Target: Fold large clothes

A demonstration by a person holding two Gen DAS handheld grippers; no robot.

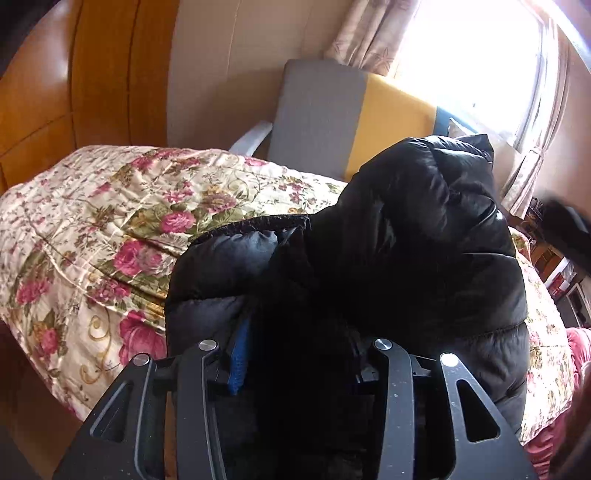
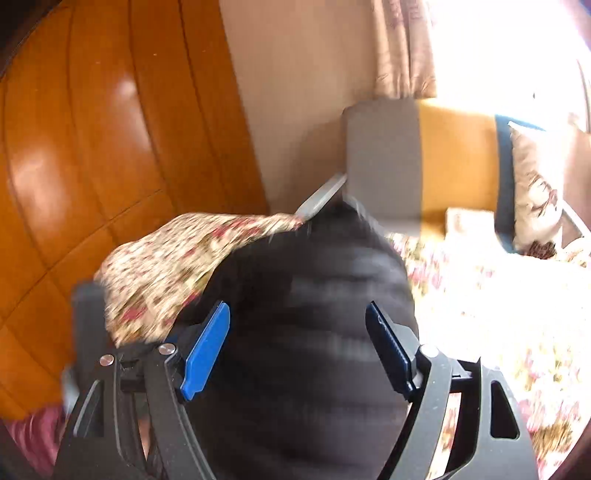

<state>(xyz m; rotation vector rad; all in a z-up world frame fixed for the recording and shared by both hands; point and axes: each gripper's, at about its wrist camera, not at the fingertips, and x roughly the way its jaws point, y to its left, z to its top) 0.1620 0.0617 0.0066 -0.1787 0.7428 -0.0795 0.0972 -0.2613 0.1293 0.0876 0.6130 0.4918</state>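
Note:
A black puffer jacket (image 1: 406,240) lies bunched on a bed with a floral quilt (image 1: 92,229). In the left wrist view the jacket fills the space between my left gripper's (image 1: 295,365) fingers; one blue pad (image 1: 238,362) shows at the left, the other is hidden by fabric. The jaws stand apart with jacket bulk between them. In the right wrist view, blurred by motion, my right gripper (image 2: 299,350) is open, its blue pads (image 2: 207,350) wide apart on either side of the jacket (image 2: 306,332), which lies just below and ahead.
A grey and yellow chair (image 1: 321,114) stands beyond the bed's far edge, under a bright window with curtains (image 1: 369,33). A wooden wardrobe (image 1: 74,74) fills the left. A pillow (image 2: 535,184) lies at the right. Pink fabric (image 1: 546,450) lies at the near right.

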